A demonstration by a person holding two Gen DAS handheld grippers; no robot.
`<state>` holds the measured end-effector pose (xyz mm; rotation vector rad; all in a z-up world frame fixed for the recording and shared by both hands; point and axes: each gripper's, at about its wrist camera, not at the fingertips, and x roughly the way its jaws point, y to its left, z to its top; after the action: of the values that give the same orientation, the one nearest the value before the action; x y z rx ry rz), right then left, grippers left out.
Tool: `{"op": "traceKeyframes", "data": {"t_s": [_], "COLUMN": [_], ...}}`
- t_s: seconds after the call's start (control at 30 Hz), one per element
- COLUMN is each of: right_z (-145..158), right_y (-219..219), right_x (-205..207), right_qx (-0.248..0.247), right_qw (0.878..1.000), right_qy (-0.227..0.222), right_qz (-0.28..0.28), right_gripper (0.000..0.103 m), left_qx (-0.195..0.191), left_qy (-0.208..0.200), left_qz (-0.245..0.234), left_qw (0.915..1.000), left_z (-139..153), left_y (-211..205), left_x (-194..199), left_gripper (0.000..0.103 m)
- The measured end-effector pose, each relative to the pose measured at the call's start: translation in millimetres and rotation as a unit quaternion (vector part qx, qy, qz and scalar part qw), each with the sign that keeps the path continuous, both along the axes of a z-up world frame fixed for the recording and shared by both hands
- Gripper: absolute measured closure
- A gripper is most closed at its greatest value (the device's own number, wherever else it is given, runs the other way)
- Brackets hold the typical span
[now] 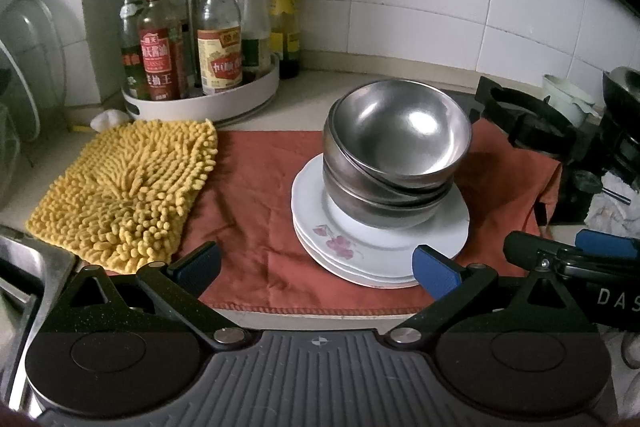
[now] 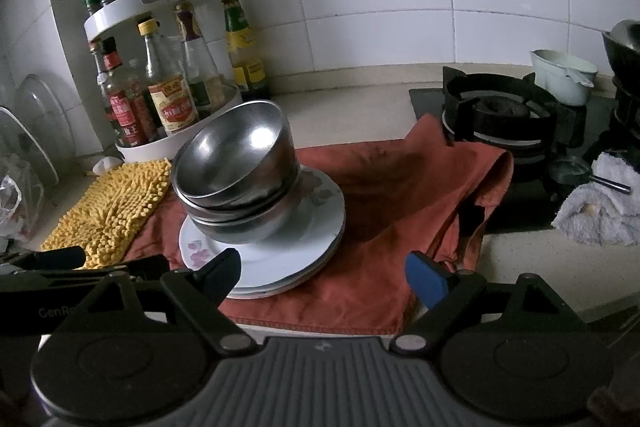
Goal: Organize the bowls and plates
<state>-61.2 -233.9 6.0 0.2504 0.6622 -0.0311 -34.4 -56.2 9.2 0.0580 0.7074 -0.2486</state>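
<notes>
A leaning stack of steel bowls point(image 1: 394, 155) point(image 2: 236, 179) rests on a pile of white flowered plates point(image 1: 372, 247) point(image 2: 316, 227), all on a rust-red cloth point(image 1: 256, 211) point(image 2: 400, 195). My left gripper point(image 1: 318, 269) hovers open just short of the plates' near rim, nothing between its blue pads. My right gripper point(image 2: 324, 277) is open too, low over the cloth's front, its left finger beside the plates' near rim. The right gripper's fingers point(image 1: 576, 251) show at the right edge of the left wrist view.
A yellow chenille mat point(image 1: 128, 195) point(image 2: 112, 211) lies left of the plates. Behind it stands a white two-tier rack of sauce bottles point(image 1: 200, 67) point(image 2: 160, 99). A gas hob point(image 2: 500, 115) and a white towel point(image 2: 600, 207) sit at the right. A sink edge point(image 1: 24, 267) lies at the left.
</notes>
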Motion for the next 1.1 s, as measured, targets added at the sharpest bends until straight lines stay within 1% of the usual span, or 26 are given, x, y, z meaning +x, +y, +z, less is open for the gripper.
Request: {"op": "traceKeyframes", "data": {"t_s": [0.1,0.23,0.33,0.87,1.0,1.1], "right_z": [1.4,2.2,3.0,3.6,4.7,5.3], "right_y": [0.3,1.3,2.1,3.3,3.2,4.2], "right_x": [0.1,-0.9,-1.9,-2.2,-2.4,-3.9], "right_qx": [-0.002,-0.004,-0.006,-0.007,-0.005,-0.005], "right_qw": [1.0,1.0,1.0,1.0,1.0,1.0], "right_qy": [-0.002,-0.004,-0.006,-0.008,-0.01,-0.011], "right_qz": [0.003,0.005,0.006,0.006,0.004,0.003], "right_gripper": [0.017,0.017,0.017,0.017,0.017,0.017], "left_qx": [-0.001,0.002,-0.002,-0.013,-0.011,-0.012], "left_qy": [-0.002,-0.009,-0.011,-0.002,-0.01,-0.007], "left_qz": [-0.002,-0.002,-0.002,0.001,0.002,0.001], "left_qw": [1.0,1.0,0.9999,0.9999,0.9999,0.9999], "left_z": [1.1,3.0,3.6,2.7,3.3,3.1], "left_y": [0.5,-0.2,0.4,3.0,2.3,2.7], "left_x": [-2.3,-4.9,-5.3,-3.2,-4.6,-3.9], "left_gripper": [0.003,0.003,0.004,0.001,0.001,0.001]}}
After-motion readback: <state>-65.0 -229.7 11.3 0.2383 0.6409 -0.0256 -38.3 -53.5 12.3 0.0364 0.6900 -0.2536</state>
